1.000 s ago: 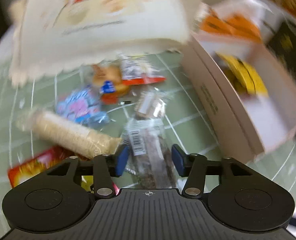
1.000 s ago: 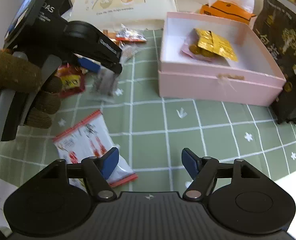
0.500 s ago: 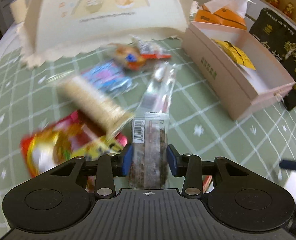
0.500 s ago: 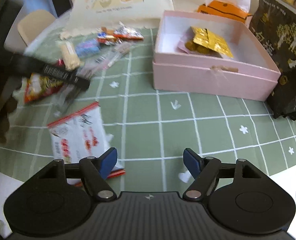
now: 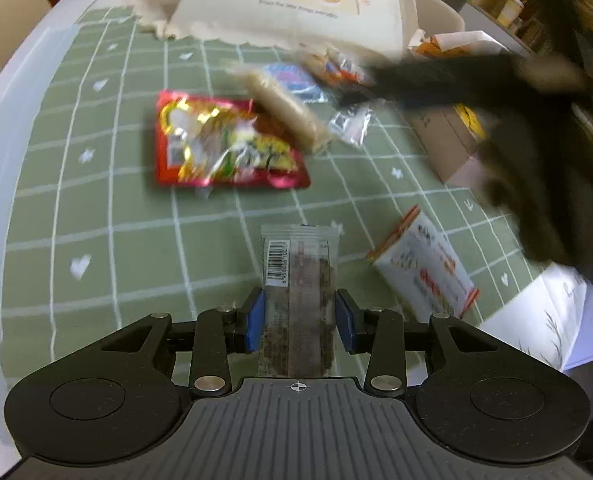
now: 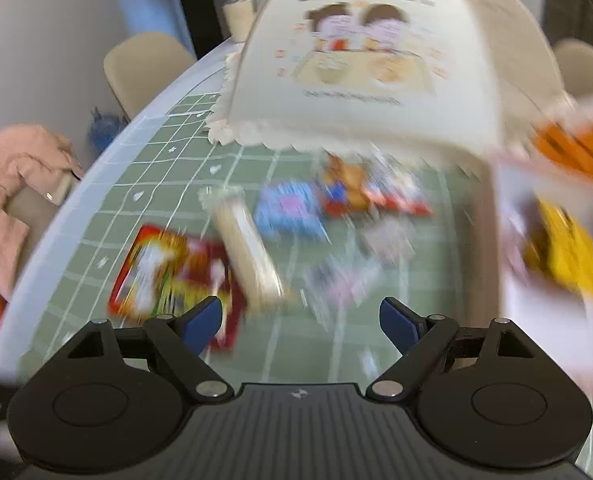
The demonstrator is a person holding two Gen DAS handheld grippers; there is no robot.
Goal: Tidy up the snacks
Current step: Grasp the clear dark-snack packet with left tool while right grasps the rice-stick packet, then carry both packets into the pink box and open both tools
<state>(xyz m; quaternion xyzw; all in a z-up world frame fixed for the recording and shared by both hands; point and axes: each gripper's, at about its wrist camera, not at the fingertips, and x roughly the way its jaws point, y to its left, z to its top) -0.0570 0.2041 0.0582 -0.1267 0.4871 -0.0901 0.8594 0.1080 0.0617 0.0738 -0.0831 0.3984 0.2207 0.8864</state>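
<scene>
My left gripper (image 5: 299, 320) is shut on a clear packet of dark snack with a barcode (image 5: 298, 276) and holds it above the green checked cloth (image 5: 108, 216). On the cloth lie a red foil bag (image 5: 220, 148), a beige cracker roll (image 5: 284, 114), a blue packet (image 5: 296, 80), a small clear packet (image 5: 352, 124) and a white-and-red packet (image 5: 424, 268). My right gripper (image 6: 300, 320) is open and empty, blurred, over the red bag (image 6: 168, 272) and cracker roll (image 6: 244, 248). The pink box (image 6: 552, 256) with a yellow packet is at its right.
A cream mesh food cover (image 5: 296, 0) stands at the back of the table. The right arm (image 5: 536, 128) crosses the left wrist view as a dark blur. White paper (image 5: 556, 320) lies at the right edge. Chairs (image 6: 144, 68) stand behind.
My left gripper closed on the dark snack packet and pulled it back toward the near side. My right gripper swung left and forward over the snack pile, still open.
</scene>
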